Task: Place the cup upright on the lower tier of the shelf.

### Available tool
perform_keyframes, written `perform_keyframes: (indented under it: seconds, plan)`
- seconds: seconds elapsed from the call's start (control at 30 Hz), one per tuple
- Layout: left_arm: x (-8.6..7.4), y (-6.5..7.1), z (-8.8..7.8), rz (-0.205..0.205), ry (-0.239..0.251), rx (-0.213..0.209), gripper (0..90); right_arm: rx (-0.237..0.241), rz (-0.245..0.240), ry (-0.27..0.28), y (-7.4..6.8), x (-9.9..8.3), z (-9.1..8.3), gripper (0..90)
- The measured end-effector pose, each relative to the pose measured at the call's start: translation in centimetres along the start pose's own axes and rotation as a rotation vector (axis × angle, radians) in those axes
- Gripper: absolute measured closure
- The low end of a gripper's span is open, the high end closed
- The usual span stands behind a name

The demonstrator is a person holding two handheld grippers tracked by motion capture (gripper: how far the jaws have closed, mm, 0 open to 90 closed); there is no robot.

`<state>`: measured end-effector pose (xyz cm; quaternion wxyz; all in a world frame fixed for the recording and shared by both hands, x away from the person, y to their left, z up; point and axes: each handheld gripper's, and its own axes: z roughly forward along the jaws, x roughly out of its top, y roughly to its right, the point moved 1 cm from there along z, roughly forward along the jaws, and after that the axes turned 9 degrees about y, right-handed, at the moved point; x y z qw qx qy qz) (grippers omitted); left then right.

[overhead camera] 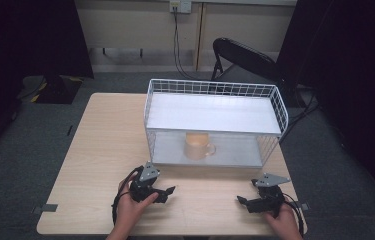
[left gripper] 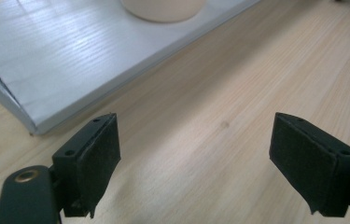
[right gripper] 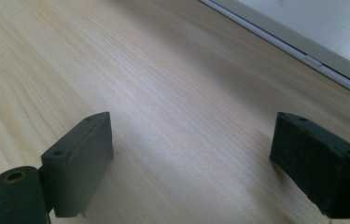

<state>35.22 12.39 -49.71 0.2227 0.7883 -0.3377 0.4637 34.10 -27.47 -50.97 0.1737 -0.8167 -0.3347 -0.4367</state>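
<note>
Both hand-held grippers, left [overhead camera: 167, 191] and right [overhead camera: 241, 201], gape apart near the unlabelled cup [overhead camera: 198, 145].

**Setting: lab-style recording room**

Light wooden table [overhead camera: 100, 150] on grey carpet [overhead camera: 20, 165]. Behind the table: black curtains [overhead camera: 30, 35], a wall socket [overhead camera: 180, 6] with cable, and a folded black chair [overhead camera: 245, 57]. Bare, staged layout.

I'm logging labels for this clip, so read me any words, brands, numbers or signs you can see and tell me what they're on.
None can be read. The mug, the white wire shelf rack, the table and both grippers carry no visible print. The wall socket plate may carry marks, but it is too small to tell.
</note>
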Motion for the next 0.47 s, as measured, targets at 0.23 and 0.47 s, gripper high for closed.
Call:
perform_keyframes:
  seconds: [0.23, 0.47]
  plan:
    - [-0.8, 0.0, -0.1, 0.022, -0.018, 0.015, 16.1, 0.000, 0.000, 0.000, 0.0, 0.0, 0.0, 12.4]
    - [-1.2, 0.2, 0.4, 0.036, -0.056, 0.013, 16.4, 0.001, 0.002, 0.000, 0.0, 0.0, 0.0, 12.4]
